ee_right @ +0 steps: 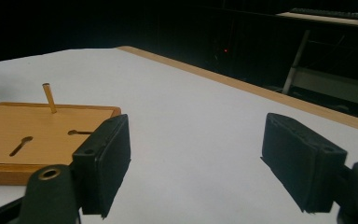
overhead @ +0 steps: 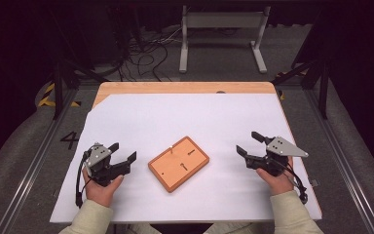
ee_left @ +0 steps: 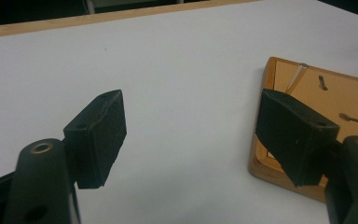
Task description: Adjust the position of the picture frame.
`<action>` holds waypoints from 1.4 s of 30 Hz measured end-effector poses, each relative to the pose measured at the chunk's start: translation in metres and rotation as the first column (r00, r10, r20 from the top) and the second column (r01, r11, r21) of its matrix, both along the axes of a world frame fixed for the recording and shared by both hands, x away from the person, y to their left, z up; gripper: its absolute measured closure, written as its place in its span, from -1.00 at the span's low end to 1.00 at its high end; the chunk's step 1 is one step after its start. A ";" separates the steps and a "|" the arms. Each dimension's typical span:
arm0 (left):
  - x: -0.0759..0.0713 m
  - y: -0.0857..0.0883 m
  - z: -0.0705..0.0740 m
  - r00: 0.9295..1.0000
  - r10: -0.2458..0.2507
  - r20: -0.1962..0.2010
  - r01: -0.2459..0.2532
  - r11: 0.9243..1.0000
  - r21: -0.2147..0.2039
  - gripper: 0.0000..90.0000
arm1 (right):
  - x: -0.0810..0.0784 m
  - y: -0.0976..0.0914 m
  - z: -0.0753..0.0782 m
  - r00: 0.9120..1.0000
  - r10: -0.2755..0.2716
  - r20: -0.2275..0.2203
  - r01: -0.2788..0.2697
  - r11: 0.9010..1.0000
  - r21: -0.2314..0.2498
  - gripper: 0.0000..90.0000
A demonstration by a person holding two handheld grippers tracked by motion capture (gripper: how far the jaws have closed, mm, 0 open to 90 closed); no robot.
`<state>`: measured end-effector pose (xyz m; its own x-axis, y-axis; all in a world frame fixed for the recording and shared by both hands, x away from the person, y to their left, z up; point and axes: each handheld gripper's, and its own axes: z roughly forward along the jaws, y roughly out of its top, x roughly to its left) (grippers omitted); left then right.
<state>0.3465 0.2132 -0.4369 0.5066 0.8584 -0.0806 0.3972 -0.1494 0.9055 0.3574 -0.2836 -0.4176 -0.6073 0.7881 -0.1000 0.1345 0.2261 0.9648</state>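
Observation:
A flat orange wooden board point(overhead: 178, 163) with a raised rim lies in the middle of the white sheet, turned at an angle. It has two keyhole slots point(overhead: 187, 160) and a thin upright peg point(ee_right: 49, 98) near one edge. My left gripper point(overhead: 124, 151) rests at the board's left, open and empty. In the left gripper view the board point(ee_left: 354, 102) sits behind the right jaw. My right gripper point(overhead: 250, 143) rests at the board's right, open and empty. Its own view has the board point(ee_right: 32, 135) at the left, beyond the jaws.
A white sheet point(overhead: 185, 117) covers most of the wooden table point(overhead: 185, 87). Beyond the far edge stand a white metal frame point(overhead: 221, 34) and loose cables point(overhead: 146, 53) on the floor. Rails run along both sides of the table.

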 end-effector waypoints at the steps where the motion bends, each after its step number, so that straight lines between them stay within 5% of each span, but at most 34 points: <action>1: 0.000 0.000 0.000 1.000 -0.001 0.000 0.001 1.000 0.001 -0.44 | 0.000 0.000 0.000 1.000 0.001 0.000 -0.001 1.000 0.000 -0.43; 18: 0.003 -0.006 0.016 0.998 -0.039 0.040 0.038 0.998 0.042 -0.31 | -0.002 -0.003 0.007 0.999 0.005 -0.035 -0.006 1.000 -0.002 -0.30; 34: 0.012 -0.013 0.012 0.999 -0.051 0.000 0.051 0.998 0.046 -0.26 | -0.008 -0.008 0.011 0.999 -0.012 -0.041 0.011 1.000 -0.006 -0.28; 37: 0.013 -0.016 0.012 0.998 -0.063 -0.019 0.064 0.996 0.064 -0.06 | -0.009 -0.007 0.012 0.999 -0.008 -0.048 0.008 1.000 -0.012 -0.26; 40: 0.013 -0.020 0.016 0.995 -0.099 -0.022 0.101 0.992 0.072 0.62 | -0.012 -0.008 0.012 0.998 -0.015 -0.068 0.014 1.000 -0.017 -0.23; 42: 0.014 -0.023 0.017 0.993 -0.117 -0.031 0.119 0.990 0.081 0.85 | -0.014 -0.009 0.012 0.997 -0.018 -0.073 0.016 1.000 -0.020 -0.22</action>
<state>0.3603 0.1900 -0.4198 0.6034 0.7970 -0.0268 0.3961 -0.2703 0.8775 0.3434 -0.2926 -0.4053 -0.6001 0.7967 -0.0716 0.2084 0.2421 0.9476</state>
